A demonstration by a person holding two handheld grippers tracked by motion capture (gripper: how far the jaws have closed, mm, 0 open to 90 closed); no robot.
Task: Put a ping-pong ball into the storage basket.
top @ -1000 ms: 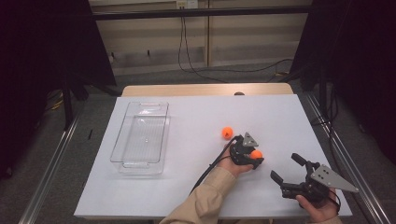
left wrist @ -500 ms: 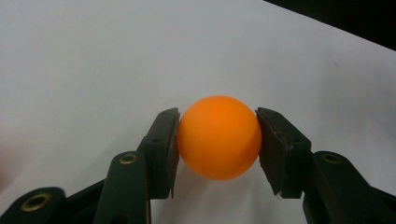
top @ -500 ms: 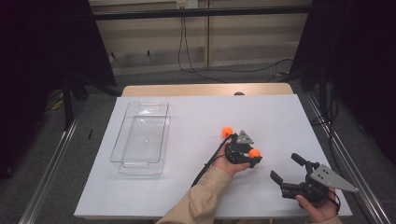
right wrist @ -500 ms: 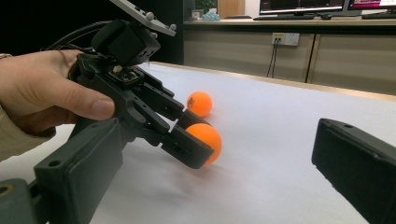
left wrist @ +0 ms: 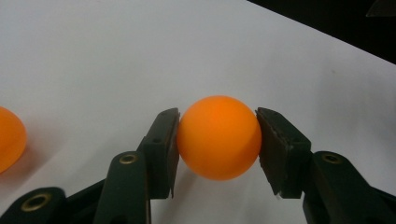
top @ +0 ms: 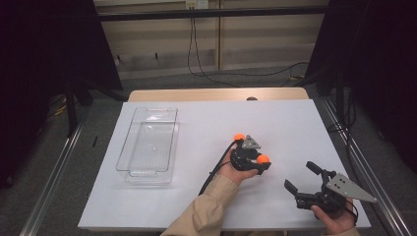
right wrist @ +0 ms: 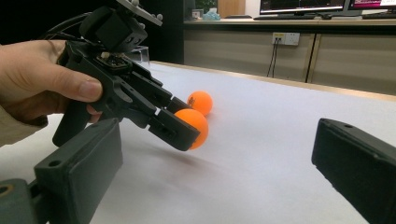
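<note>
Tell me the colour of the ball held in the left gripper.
Orange, plain; the ball shows best in the left gripper view.

Two small round orange plastic balls [top: 262, 159] [top: 239, 136], one clear rectangular plastic tray [top: 129, 147] with handles, one white rectangular table sheet [top: 196, 123], two black two-jaw handheld grippers [top: 257, 162] [top: 303, 178], two hands.

High view: white table [top: 196, 196] evenly lit from overhead; surroundings dim to near black on both sides. Shadows on it soft and faint. Clear plastic tray [top: 147, 142] shows small pale reflections along its rim. Left gripper view: held orange ball [left wrist: 218, 137] sharp, soft shadow beneath; second ball [left wrist: 9, 137] at the frame edge slightly blurred. Right gripper view: near fingers [right wrist: 79, 172] out of focus, background cabinets moderately lit.
</note>
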